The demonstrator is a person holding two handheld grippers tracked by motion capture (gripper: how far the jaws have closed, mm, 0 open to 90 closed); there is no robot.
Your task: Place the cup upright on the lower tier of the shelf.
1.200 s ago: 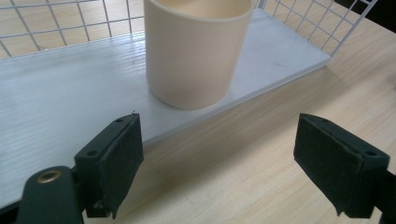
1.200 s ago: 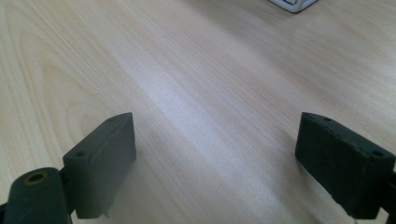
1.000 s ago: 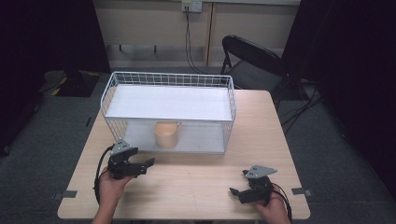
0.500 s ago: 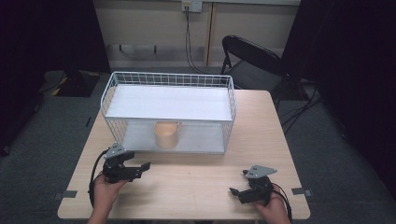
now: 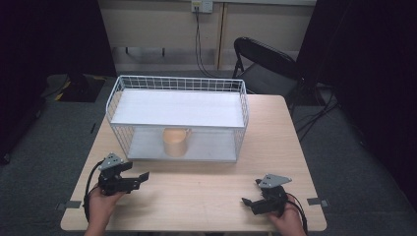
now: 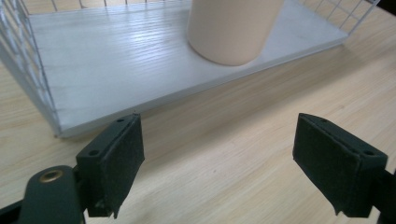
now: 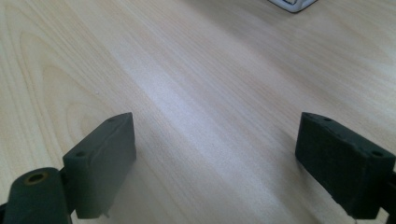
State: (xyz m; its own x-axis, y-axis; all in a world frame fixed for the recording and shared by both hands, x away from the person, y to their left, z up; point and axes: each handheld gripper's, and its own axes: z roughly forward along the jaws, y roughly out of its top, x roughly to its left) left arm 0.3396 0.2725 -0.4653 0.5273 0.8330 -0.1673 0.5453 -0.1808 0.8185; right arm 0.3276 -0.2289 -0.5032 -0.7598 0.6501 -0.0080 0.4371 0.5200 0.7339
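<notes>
Both grippers (image 5: 140, 178) (image 5: 248, 201) gape empty near the cup (image 5: 176, 141)

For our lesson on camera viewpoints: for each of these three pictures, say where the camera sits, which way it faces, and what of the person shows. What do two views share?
High view: above the person's side, looking forward and down on the table; shows both hands, the left claw and right claw.
Left gripper view: rides the left claw, facing the rack and cup; shows its open jaws.
Right gripper view: rides the right claw, facing bare tabletop; shows its open jaws.
Shared: high and left gripper views both show the cup in the rack.
</notes>
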